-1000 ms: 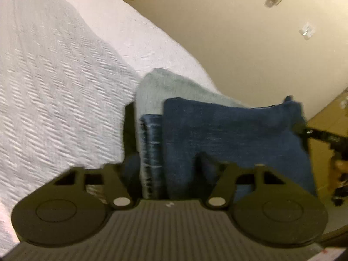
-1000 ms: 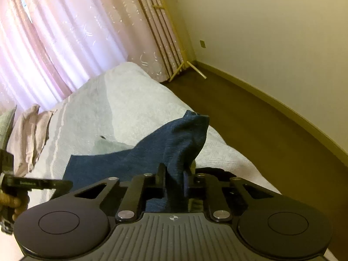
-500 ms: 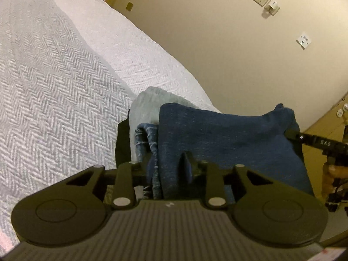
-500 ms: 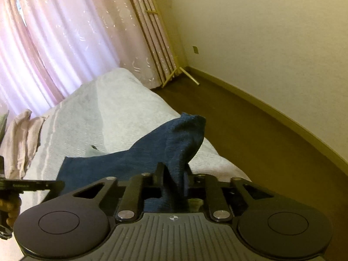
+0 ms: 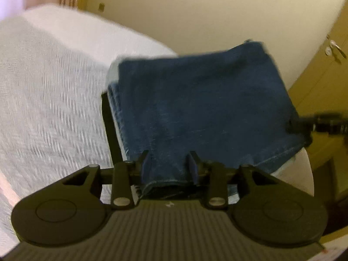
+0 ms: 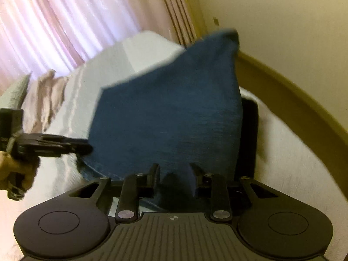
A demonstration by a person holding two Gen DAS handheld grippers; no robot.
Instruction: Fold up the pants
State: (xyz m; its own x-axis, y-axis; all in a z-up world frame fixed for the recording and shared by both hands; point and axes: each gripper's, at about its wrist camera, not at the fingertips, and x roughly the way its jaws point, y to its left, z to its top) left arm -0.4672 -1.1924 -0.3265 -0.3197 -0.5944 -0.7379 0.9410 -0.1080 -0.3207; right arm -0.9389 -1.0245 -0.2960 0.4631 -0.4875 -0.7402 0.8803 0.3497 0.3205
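Left gripper (image 5: 168,165): fingers set apart, a fold of dark denim bunched between them; whether they press it I cannot tell.
Right gripper (image 6: 174,175): fingers likewise apart, with cloth filling the gap; its grip is also unclear through the blur.
Pants (image 5: 202,108): dark blue jeans, folded into a thick pad, held between the two grippers above the near end of the bed; a stitched hem runs along the near edge.
Layers under the fold: a paler blue denim layer (image 5: 115,100) peeks out at the left edge, and a black strip (image 5: 108,126) lies beside it.
Bed (image 5: 50,100): white herringbone cover spreading left and far.
Pillows (image 6: 43,95): pinkish, at the far left in the right wrist view.
Curtain (image 6: 76,21): pink, behind the bed.
Wall (image 5: 195,10): cream, far side, with a small outlet.
Cabinet (image 5: 326,69): yellowish wood with handles, at the right.
In the way: the raised denim hides most of the bed's far end in the right wrist view.
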